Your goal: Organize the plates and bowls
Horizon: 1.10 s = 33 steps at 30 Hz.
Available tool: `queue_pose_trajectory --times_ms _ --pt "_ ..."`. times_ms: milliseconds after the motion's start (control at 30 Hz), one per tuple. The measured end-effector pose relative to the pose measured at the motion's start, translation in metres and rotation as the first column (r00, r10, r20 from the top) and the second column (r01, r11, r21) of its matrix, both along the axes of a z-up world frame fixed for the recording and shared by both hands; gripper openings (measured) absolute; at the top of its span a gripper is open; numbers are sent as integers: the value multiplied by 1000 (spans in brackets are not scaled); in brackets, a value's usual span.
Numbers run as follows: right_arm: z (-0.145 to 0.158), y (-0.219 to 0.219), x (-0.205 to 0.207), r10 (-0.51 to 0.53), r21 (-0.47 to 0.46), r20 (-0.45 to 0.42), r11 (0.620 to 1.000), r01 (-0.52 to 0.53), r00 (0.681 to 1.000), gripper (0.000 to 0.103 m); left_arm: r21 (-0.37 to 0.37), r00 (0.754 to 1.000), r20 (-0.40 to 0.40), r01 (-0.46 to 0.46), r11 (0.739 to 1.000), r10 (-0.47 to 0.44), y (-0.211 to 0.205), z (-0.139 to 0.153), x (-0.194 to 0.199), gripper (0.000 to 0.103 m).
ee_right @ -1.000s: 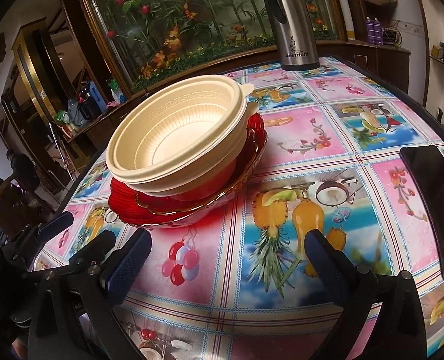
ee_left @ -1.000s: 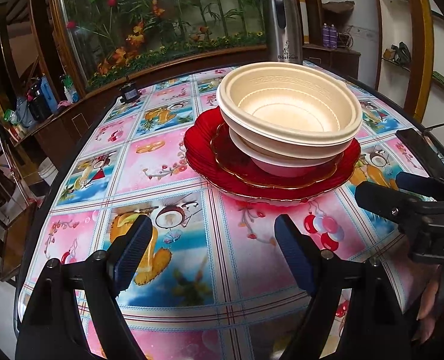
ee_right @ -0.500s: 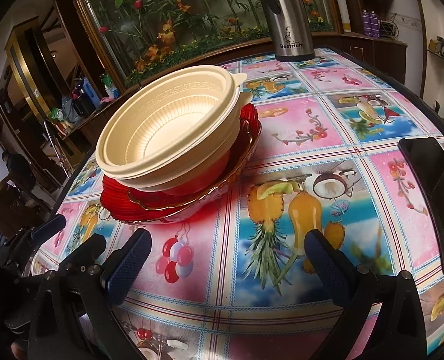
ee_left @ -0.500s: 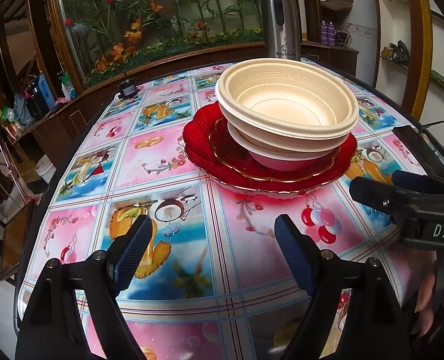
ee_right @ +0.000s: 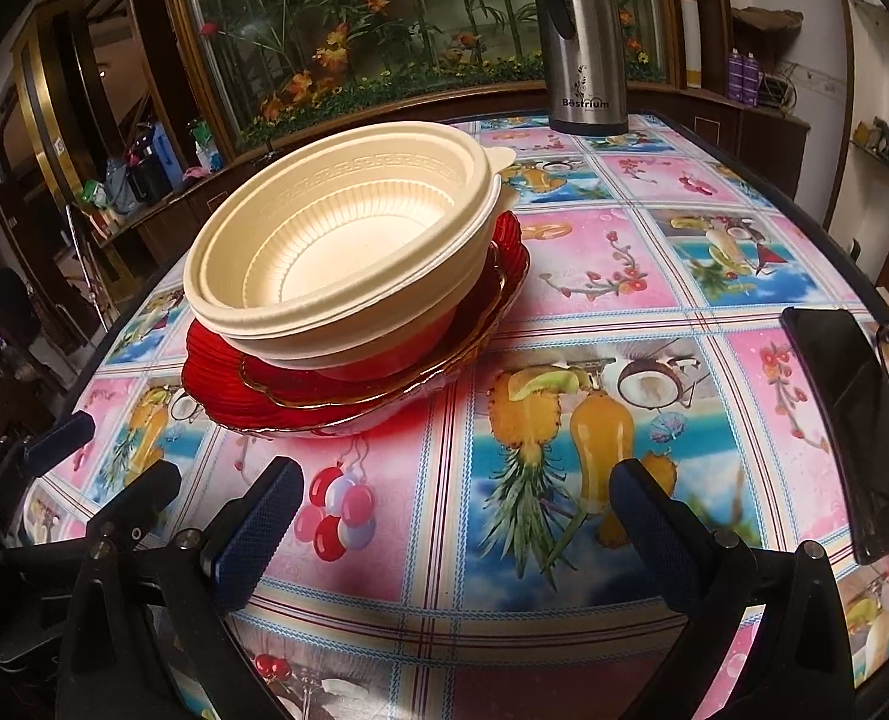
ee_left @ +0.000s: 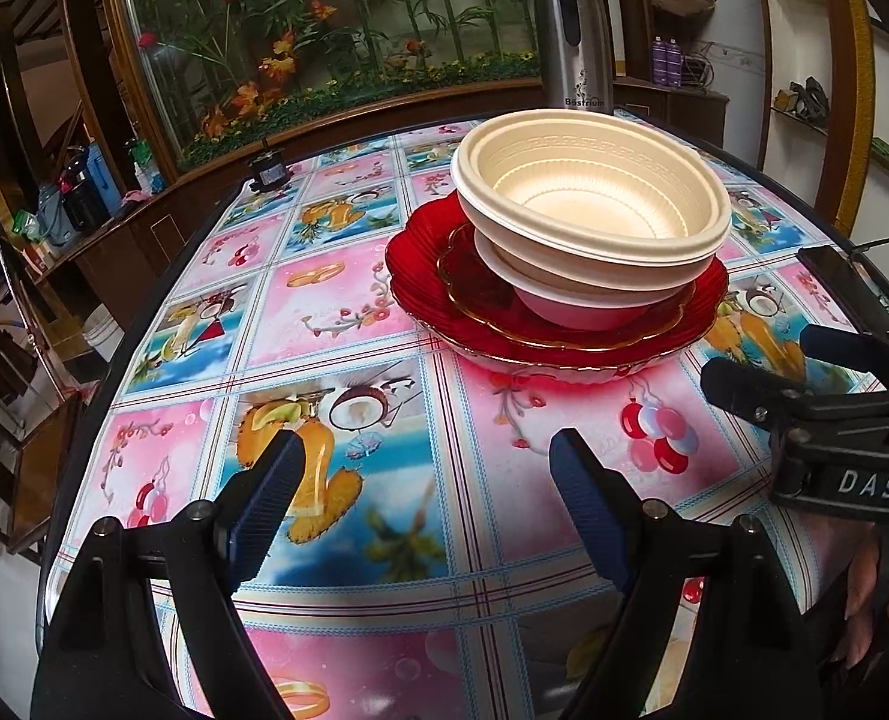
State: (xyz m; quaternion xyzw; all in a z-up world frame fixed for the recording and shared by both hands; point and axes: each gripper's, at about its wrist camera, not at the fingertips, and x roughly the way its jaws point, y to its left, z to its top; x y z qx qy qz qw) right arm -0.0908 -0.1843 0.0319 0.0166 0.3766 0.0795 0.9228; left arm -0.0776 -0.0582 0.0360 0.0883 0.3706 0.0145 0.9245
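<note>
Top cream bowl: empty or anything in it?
Empty. The top cream bowl shows a bare ribbed wall and clean floor in both wrist views. It sits nested, slightly tilted, on the bowls and red plates below.

The bowls (ee_left: pixel 594 210) sit nested on the stacked plates (ee_left: pixel 426 282), which rest on the table (ee_left: pixel 348 306). The flask (ee_left: pixel 573 36) stands behind the stack at 12 o'clock. In the right wrist view, the phone (ee_right: pixel 852 420) lies at 3 o'clock.
</note>
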Motion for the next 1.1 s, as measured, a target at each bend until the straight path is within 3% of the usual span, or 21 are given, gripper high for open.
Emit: queue_pose_trajectory --times_ms 733,1100 --pt "1 -1 -1 9 -4 12 1000 -9 1000 103 13 1000 -16 3 1000 -2 -5 2 2 84" --pt "2 -6 -1 4 31 12 1000 -4 1000 103 39 999 30 -16 999 15 -6 10 -5 84"
